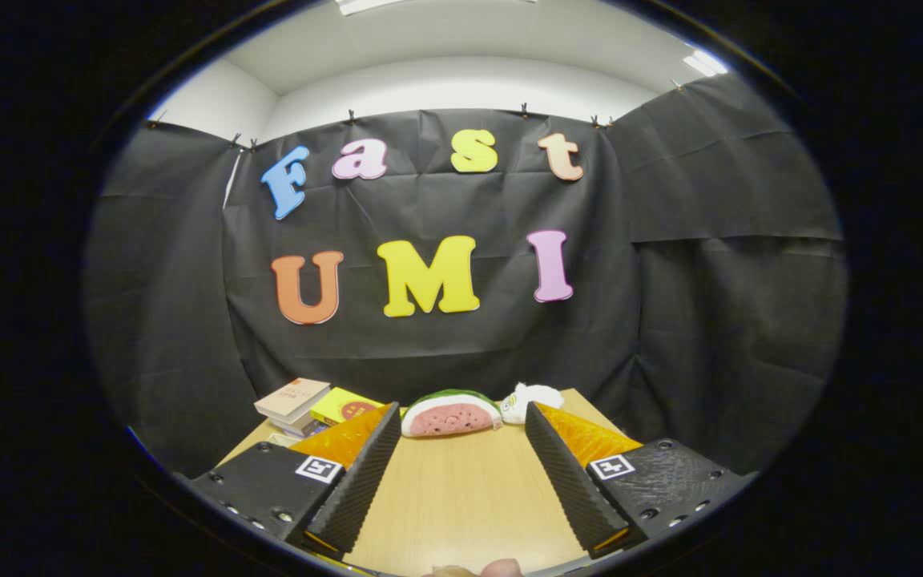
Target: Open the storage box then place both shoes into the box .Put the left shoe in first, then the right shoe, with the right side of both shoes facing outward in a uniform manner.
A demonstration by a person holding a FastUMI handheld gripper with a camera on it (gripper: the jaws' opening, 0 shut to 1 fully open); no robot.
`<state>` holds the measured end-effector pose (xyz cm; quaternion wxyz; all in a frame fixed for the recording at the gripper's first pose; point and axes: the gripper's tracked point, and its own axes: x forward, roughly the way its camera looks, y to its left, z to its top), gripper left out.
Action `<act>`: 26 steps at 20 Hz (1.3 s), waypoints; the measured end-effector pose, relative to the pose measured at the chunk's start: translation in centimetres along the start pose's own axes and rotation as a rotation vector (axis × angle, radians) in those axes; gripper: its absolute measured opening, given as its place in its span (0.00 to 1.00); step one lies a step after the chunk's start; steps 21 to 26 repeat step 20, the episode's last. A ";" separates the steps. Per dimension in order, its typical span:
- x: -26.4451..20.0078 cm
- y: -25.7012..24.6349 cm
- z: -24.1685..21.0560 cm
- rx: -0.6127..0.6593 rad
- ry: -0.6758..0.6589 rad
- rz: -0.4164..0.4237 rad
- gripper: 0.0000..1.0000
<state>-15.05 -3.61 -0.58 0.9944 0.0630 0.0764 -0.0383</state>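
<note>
My gripper [461,421] is open, its two fingers spread wide over a bare stretch of the wooden table [461,489]. Nothing lies between the fingers. The left fingertip [385,425] and the right one [538,425] point toward the table's far end. A fingertip of the person's hand [501,567] shows at the near edge, below the fingers.
At the far end of the table a watermelon-slice plush [449,414] lies just beyond the fingers, with a small white plush [532,398] to its right. A stack of books [293,405] and a yellow book [343,406] sit at the far left. Black cloth walls the booth.
</note>
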 end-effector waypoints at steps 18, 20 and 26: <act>1.9 -1.3 -0.6 0.014 0.011 -0.010 0.96; 2.1 -1.3 -0.3 0.007 0.003 -0.010 0.96; 2.1 -1.3 -0.3 0.007 0.003 -0.010 0.96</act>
